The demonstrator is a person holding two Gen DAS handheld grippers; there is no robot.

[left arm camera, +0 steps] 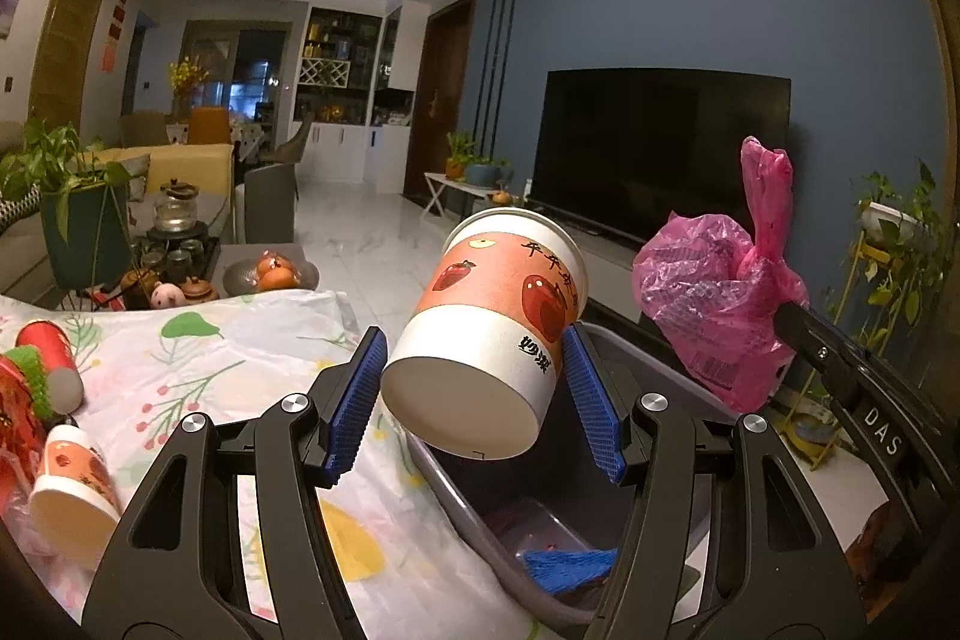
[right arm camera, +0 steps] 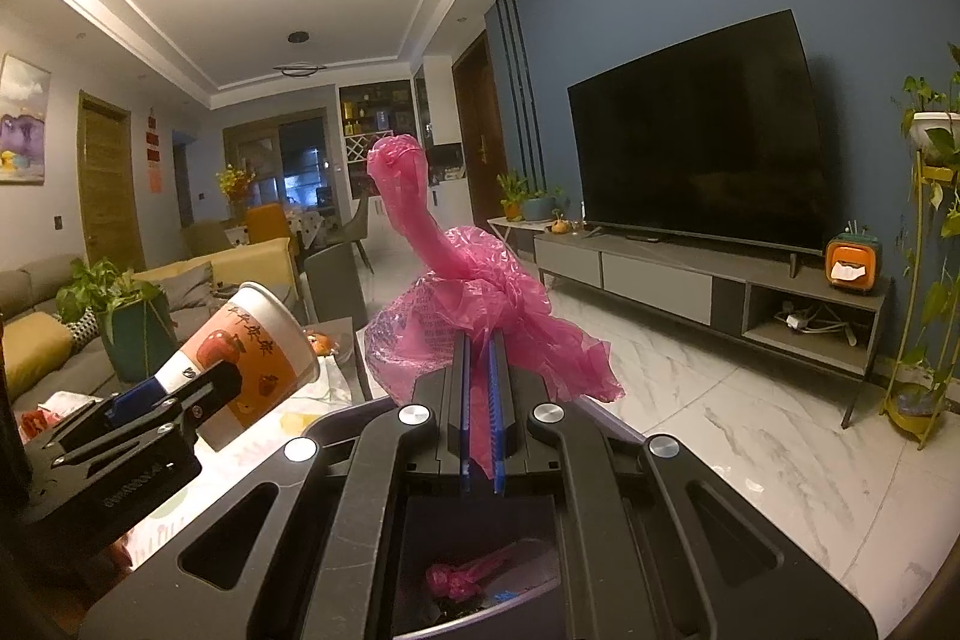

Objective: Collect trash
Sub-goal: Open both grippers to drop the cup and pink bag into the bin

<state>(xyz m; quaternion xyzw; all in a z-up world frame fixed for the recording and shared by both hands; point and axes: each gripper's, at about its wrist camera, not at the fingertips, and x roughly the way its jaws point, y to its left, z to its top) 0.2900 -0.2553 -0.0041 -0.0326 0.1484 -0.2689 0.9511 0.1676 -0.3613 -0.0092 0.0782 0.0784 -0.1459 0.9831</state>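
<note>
Living room with blue wall, large dark television [right arm camera: 696, 136] and pale marble floor behind everything.

Left gripper [left arm camera: 474, 394], black with blue ribbed pads, clamped on white paper cup with orange band and red apple print [left arm camera: 492, 334]; cup tilted, base toward camera, rim pointing away, held above open dark grey plastic bin [left arm camera: 654, 376]. Right gripper [right arm camera: 478, 400] squeezed nearly closed on crumpled pink plastic bag [right arm camera: 474, 292], knotted neck standing upright, also above the bin.

Seen only from left wrist: table under white floral cloth [left arm camera: 252, 358] touching bin's left side; second apple-print paper cup lying on its side [left arm camera: 72, 484] at cloth's left edge; red paper cup [left arm camera: 51, 364] tipped over farther back; blue scrap [left arm camera: 570, 568] at bin's bottom; right gripper entering from right edge, raised higher than cup.

Seen only from right wrist: small pink bag scrap [right arm camera: 468, 574] inside bin directly below closed pads; grey television cabinet; left gripper at lower left, angled upward with cup.
</note>
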